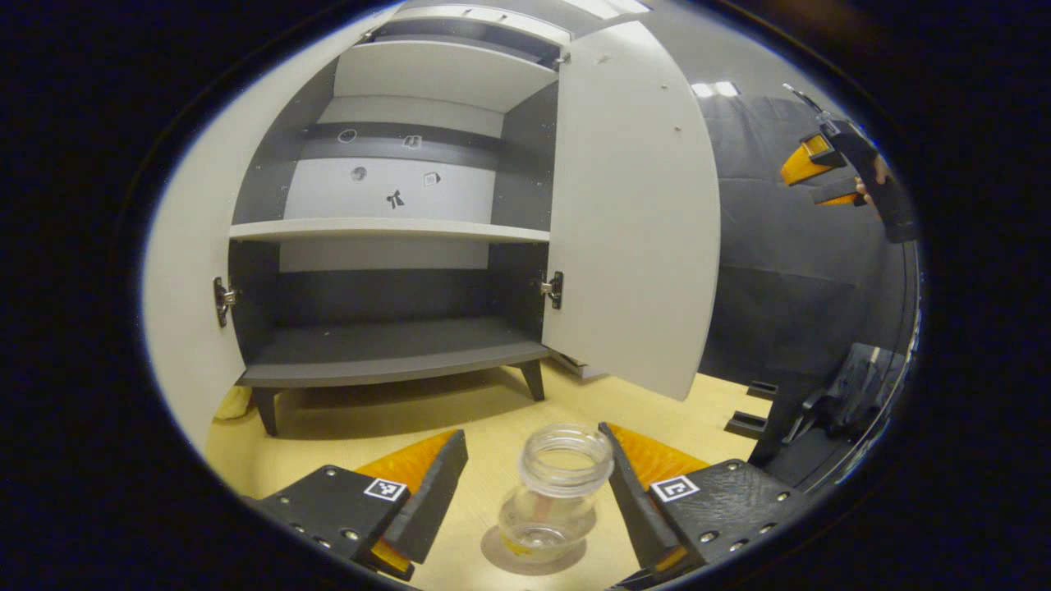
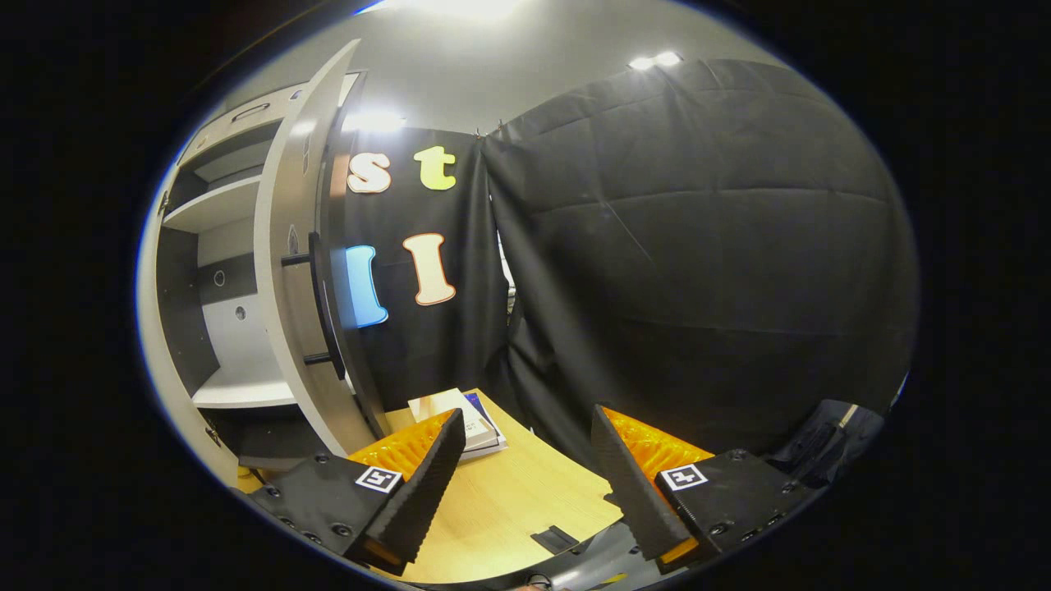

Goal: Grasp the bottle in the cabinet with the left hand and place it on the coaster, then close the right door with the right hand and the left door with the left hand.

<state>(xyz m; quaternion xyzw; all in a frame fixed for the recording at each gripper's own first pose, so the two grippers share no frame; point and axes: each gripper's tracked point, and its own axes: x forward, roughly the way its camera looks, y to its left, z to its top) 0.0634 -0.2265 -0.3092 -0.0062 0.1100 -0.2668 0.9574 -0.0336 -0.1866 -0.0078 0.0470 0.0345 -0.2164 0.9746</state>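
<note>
in the left gripper view the left gripper (image 1: 534, 484) hangs low over the wooden table (image 1: 328, 435) with its fingers spread wide. the bottle (image 1: 554, 492), a clear jar with an open mouth, stands upright between them on the coaster (image 1: 525, 562), a flat grey disc that shows around its base. the right finger's inner face lies just beside the jar's rim, but i cannot tell if it touches; the left finger is apart from the glass, so the jar is released.

farther off stands the cabinet (image 1: 386, 361) on short legs, with pale shelves and a dark bottom compartment. both doors are open: the right door (image 1: 632, 213) swings out toward the near side, and the left door (image 1: 185, 279) runs along the left edge. at the far right, high up, the right gripper (image 1: 825, 176) is held up in a hand (image 1: 872, 176).

in the right gripper view the right gripper (image 2: 525, 468) has its fingers spread apart with nothing between them. the right door (image 2: 287, 271) stands edge-on at the left with a dark handle (image 2: 324, 304) on its outer face. a stack of books (image 2: 460, 423) lies on the table (image 2: 509, 501) beyond the fingers.
</note>
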